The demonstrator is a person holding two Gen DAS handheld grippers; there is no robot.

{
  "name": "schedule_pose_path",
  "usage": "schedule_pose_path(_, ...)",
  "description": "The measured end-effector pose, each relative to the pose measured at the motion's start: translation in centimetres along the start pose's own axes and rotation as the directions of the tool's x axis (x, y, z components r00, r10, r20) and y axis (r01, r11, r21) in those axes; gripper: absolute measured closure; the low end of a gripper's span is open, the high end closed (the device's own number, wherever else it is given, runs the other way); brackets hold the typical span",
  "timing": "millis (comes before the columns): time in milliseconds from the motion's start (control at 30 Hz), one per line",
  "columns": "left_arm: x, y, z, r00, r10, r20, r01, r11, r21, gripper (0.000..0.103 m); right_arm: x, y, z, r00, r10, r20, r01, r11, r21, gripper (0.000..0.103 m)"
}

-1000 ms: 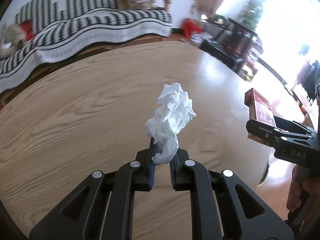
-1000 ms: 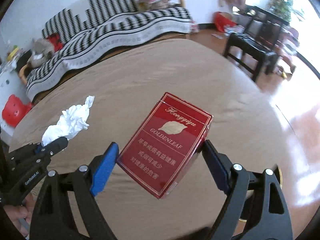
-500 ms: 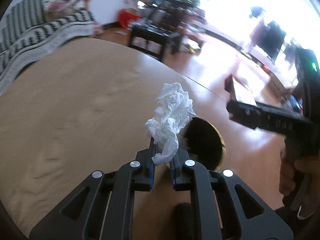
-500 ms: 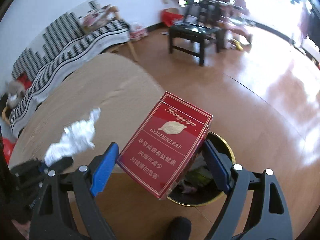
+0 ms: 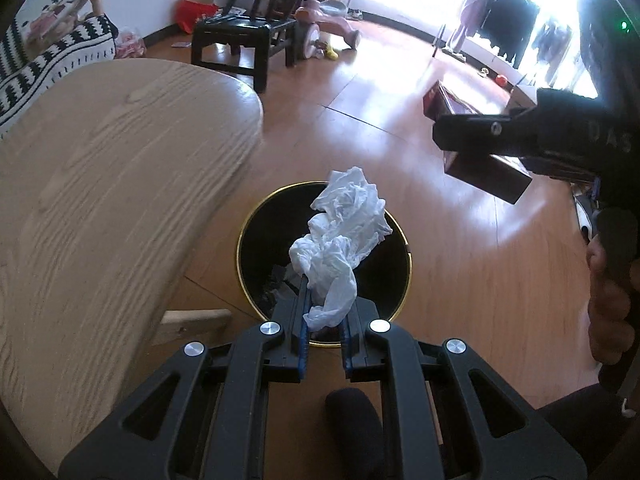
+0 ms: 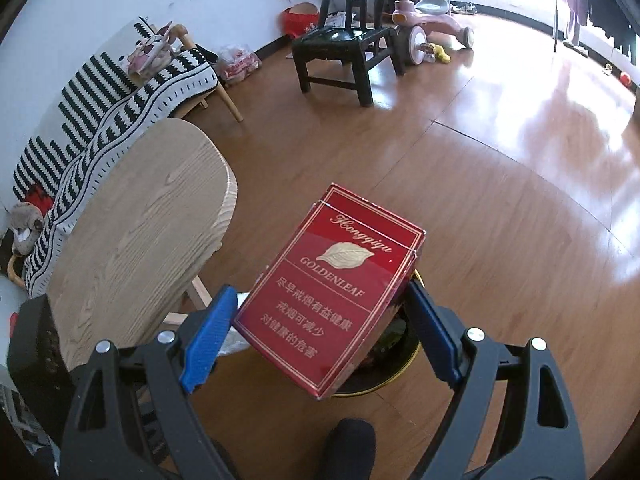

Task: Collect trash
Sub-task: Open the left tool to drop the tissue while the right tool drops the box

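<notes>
My left gripper (image 5: 324,316) is shut on a crumpled white tissue (image 5: 340,232) and holds it above a black trash bin with a gold rim (image 5: 256,216) on the floor. My right gripper (image 6: 316,312) is shut on a red cigarette pack (image 6: 332,292), held over the same bin (image 6: 376,380), most of which the pack hides. In the left wrist view the right gripper (image 5: 500,136) with the pack (image 5: 480,176) is up to the right of the bin. The bin holds some trash.
A light wooden table (image 5: 100,184) is at the left, its rounded end beside the bin; it also shows in the right wrist view (image 6: 140,232). A black stool (image 6: 340,52), a pink ride-on toy (image 6: 424,16) and a striped sofa (image 6: 120,92) stand farther off on the wooden floor.
Both grippers have swung from over the table to over the floor. The bin now lies directly below the tissue and the pack. Both grips are unchanged.
</notes>
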State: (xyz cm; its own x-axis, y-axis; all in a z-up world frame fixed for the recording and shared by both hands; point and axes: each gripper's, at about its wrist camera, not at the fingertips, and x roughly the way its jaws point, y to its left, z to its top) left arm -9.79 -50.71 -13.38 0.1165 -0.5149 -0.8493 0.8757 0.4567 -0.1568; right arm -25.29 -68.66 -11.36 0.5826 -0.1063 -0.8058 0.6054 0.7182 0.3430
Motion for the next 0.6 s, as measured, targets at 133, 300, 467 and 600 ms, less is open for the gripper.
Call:
schedule_pose_path(133, 0.7, 0.3, 0.7, 1.000, -0.002, -0.003, 0.002, 1.000, -0.006, 0.092, 0.4, 0.6, 0.1, 1.000, 0.008, -0.010, -0.008, 1.000, 0.001, 0.020)
schedule_pose_path(300, 0.4, 0.8, 0.3, 1.000, -0.001, -0.002, 0.001, 1.000, -0.017, 0.091, 0.8, 0.7, 0.5, 1.000, 0.008, -0.014, -0.008, 1.000, -0.003, 0.020)
schedule_pose_path(467, 0.2, 0.4, 0.1, 1.000, 0.005, 0.000, -0.005, 1.000, -0.008, 0.091, 0.8, 0.9, 0.4, 1.000, 0.005, -0.015, -0.005, 1.000, -0.001, 0.020)
schedule_pose_path(600, 0.3, -0.2, 0.1, 1.000, -0.001, 0.004, 0.001, 1.000, 0.002, 0.091, 0.9, 0.8, 0.4, 1.000, 0.004, -0.019, -0.004, 1.000, 0.002, 0.020)
